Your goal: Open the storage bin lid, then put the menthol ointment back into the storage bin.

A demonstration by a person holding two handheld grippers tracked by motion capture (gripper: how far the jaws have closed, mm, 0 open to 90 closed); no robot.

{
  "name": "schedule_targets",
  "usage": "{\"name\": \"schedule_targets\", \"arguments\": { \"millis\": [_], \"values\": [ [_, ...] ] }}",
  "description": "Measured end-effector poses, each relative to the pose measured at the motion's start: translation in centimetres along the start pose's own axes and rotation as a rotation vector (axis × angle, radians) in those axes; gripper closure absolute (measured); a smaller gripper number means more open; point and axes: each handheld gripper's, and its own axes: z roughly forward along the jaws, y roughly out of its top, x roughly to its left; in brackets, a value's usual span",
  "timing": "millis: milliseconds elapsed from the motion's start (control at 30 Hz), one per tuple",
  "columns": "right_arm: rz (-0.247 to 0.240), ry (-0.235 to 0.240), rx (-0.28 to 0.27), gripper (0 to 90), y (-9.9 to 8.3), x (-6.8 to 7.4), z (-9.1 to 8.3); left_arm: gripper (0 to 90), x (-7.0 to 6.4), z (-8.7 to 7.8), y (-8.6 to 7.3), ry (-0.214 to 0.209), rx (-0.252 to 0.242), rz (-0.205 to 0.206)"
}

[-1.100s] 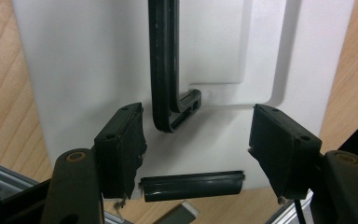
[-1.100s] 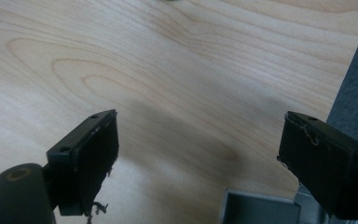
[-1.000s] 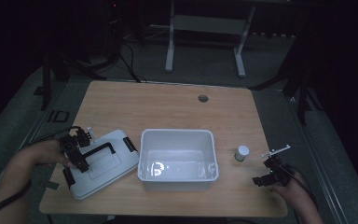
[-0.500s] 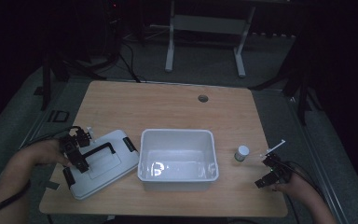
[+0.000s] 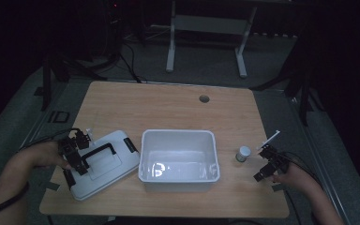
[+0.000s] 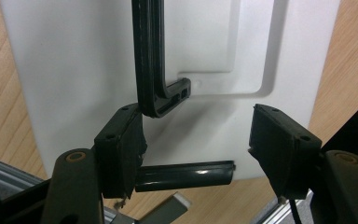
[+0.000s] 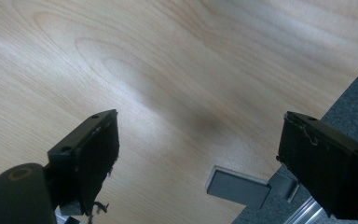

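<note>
The left gripper [image 6: 196, 154] hovers over the white lid [image 5: 104, 164], jaws apart beside its black handle [image 6: 150, 60] — likely lining up to lift it onto the empty bin [image 5: 178, 176] just beside. The right gripper [image 5: 268, 164] rests spread wide, holding nothing — the small jar [image 5: 243, 153] stands near it.

The wooden table [image 5: 168, 103] is viewed from overhead, facing forward. The white lid [image 6: 74, 70] is seen close-up from the left gripper camera; bare tabletop, shared, from the right.
</note>
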Motion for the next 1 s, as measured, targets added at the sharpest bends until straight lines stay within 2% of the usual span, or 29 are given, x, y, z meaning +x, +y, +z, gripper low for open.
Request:
{"name": "schedule_targets", "arguments": {
  "millis": [167,533,1000],
  "values": [
    [-0.017,0.004,0.011,12.0,1.0,0.0,-0.4,35.0,0.0,0.0,0.0,0.000,0.002,0.000],
    [-0.017,0.019,0.010,13.1,3.6,-0.2,-0.8,35.0,0.0,0.1,-0.1,-0.008,0.015,-0.002],
    [-0.037,0.028,0.015,13.2,6.4,0.6,-1.2,35.0,0.0,0.3,-0.1,-0.017,0.017,-0.003]
  ]
}}
